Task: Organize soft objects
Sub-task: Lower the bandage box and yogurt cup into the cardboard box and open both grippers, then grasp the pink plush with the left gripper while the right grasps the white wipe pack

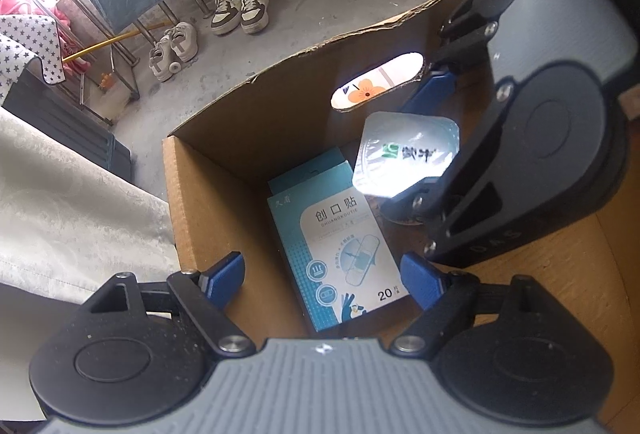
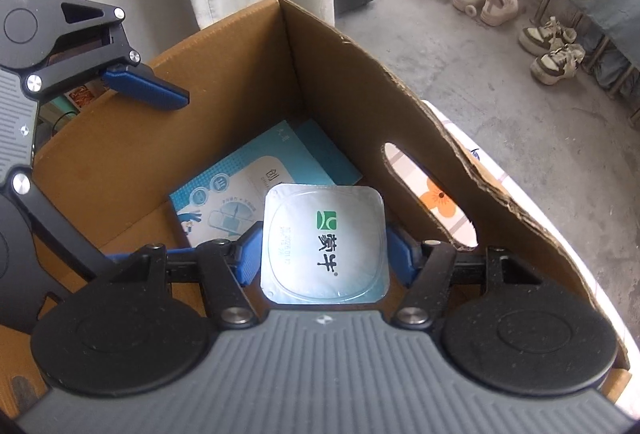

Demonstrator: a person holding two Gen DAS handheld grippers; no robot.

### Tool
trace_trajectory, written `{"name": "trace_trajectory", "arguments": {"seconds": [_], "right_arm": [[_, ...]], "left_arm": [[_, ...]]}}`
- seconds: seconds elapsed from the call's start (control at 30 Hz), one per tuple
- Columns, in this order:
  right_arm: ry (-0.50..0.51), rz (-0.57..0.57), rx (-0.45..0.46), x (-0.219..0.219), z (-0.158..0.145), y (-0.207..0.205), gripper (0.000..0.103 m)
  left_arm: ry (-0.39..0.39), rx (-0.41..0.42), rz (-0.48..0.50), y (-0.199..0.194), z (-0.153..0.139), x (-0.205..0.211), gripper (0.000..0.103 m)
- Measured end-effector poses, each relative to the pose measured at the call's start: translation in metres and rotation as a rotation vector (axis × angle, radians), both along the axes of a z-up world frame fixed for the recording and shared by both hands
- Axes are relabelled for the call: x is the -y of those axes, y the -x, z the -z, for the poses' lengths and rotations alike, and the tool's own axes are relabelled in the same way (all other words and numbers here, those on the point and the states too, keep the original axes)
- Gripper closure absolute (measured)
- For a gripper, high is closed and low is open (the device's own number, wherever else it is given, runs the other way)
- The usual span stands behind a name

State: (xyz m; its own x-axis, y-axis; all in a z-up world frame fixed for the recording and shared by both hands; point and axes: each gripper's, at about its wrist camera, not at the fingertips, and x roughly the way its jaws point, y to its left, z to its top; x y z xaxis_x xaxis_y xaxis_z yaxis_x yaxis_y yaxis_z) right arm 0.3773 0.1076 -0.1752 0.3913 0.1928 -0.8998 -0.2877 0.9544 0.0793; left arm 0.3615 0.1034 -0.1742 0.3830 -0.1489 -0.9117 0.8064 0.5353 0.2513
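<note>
Plaster pack [image 1: 340, 238] already in box [image 2: 224, 82]. R claw [image 2: 324, 254] clamped on cup [image 2: 324, 242], inside box, unreleased. L claw [image 1: 322, 274] wide open, empty. Rest unseen.

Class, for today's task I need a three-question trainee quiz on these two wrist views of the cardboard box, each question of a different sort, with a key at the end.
1. True or false: the left gripper is clamped on the plaster box.
2. Multiple choice: what does the right gripper hold? A) a shoe B) a foil-lidded cup C) a cloth
3. Fill in: the plaster box lies on the floor of the ____.

Key
1. False. Its fingers stand spread and empty above the plaster box.
2. B. The blue pads press the cup from both sides, above the inside of the box.
3. Cardboard box.
</note>
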Motion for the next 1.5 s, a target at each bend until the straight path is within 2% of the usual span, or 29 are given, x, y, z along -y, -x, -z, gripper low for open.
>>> {"name": "trace_trajectory", "arguments": {"seconds": [0.07, 0.13, 0.23, 0.37, 0.57, 0.67, 0.8, 0.97, 1.1, 1.3, 1.5], "right_arm": [[-0.036, 0.003, 0.0, 0.004, -0.009, 0.003, 0.032], [-0.038, 0.015, 0.044, 0.008, -0.025, 0.01, 0.026], [-0.074, 0.067, 0.091, 0.028, -0.058, 0.023, 0.025], [-0.108, 0.194, 0.15, 0.062, -0.099, 0.052, 0.025], [-0.112, 0.411, 0.192, 0.11, -0.143, 0.136, 0.021], [-0.074, 0.511, 0.159, 0.127, -0.147, 0.188, 0.021], [-0.06, 0.618, 0.102, 0.15, -0.138, 0.251, 0.021], [-0.103, 0.717, 0.028, 0.182, -0.119, 0.321, 0.021], [-0.128, 0.723, -0.011, 0.202, -0.115, 0.362, 0.02], [-0.155, 0.721, -0.053, 0.235, -0.114, 0.404, 0.02], [-0.206, 0.769, -0.097, 0.267, -0.107, 0.442, 0.02]], "left_arm": [[-0.003, -0.001, -0.003, 0.002, -0.001, 0.0, 0.017], [-0.003, -0.002, -0.009, 0.004, -0.004, -0.001, 0.017], [0.003, 0.0, -0.026, 0.007, -0.013, -0.001, 0.016], [0.023, -0.002, -0.059, 0.014, -0.03, -0.001, 0.015], [0.106, -0.02, -0.126, 0.04, -0.065, -0.002, 0.011], [0.143, -0.055, -0.171, 0.059, -0.078, 0.003, 0.011], [0.207, -0.174, -0.206, 0.09, -0.084, 0.01, 0.011], [0.226, -0.248, -0.237, 0.131, -0.09, 0.028, 0.011], [0.251, -0.303, -0.288, 0.153, -0.102, 0.052, 0.012], [0.279, -0.289, -0.309, 0.177, -0.122, 0.107, 0.015], [0.284, -0.373, -0.288, 0.215, -0.115, 0.171, 0.016]]}}
